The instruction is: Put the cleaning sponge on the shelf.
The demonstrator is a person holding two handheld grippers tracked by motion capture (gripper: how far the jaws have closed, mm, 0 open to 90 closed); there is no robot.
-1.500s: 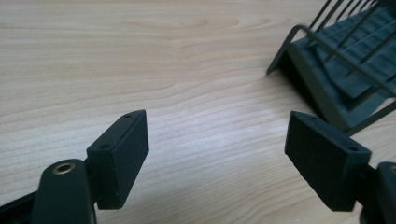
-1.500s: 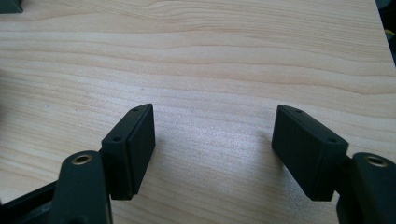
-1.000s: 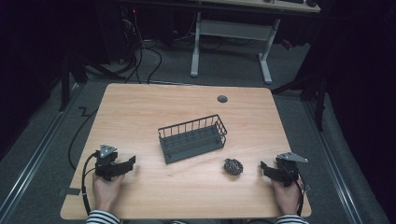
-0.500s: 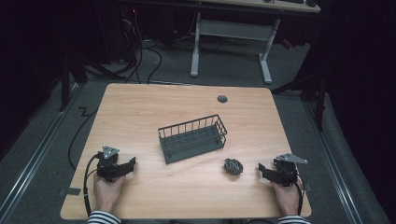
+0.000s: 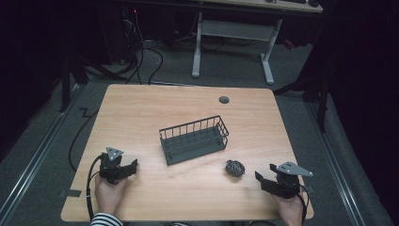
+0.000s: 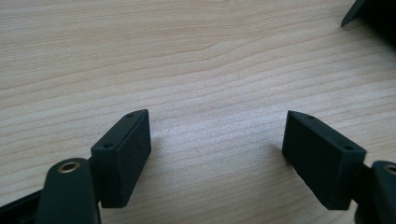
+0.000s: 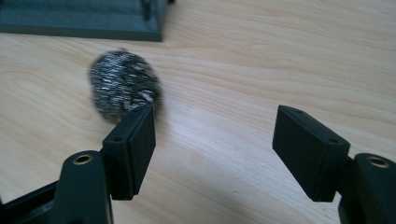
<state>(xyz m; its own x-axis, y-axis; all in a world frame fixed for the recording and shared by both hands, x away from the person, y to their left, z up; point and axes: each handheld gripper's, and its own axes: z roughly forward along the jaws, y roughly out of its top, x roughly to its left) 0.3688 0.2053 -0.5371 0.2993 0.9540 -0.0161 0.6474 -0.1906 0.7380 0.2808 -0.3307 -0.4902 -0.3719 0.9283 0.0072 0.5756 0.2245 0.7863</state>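
1. The right gripper sits at the near right of the wooden table, its fingers spread wide with nothing between them.
2. A steel wool scouring ball lies on the wood just ahead of those fingers, slightly off to one side; in the right gripper view the ball sits just past the tip of the left-hand finger, outside the gap, and whether it touches that tip cannot be told.
3. A dark wire basket stands beyond the ball, farther from the right fingers, near the middle of the table; its base corner shows just behind the ball.
4. The left gripper rests at the near left, well apart from ball and basket. Its fingers are spread, having just been closing slightly, with only bare wood between them.
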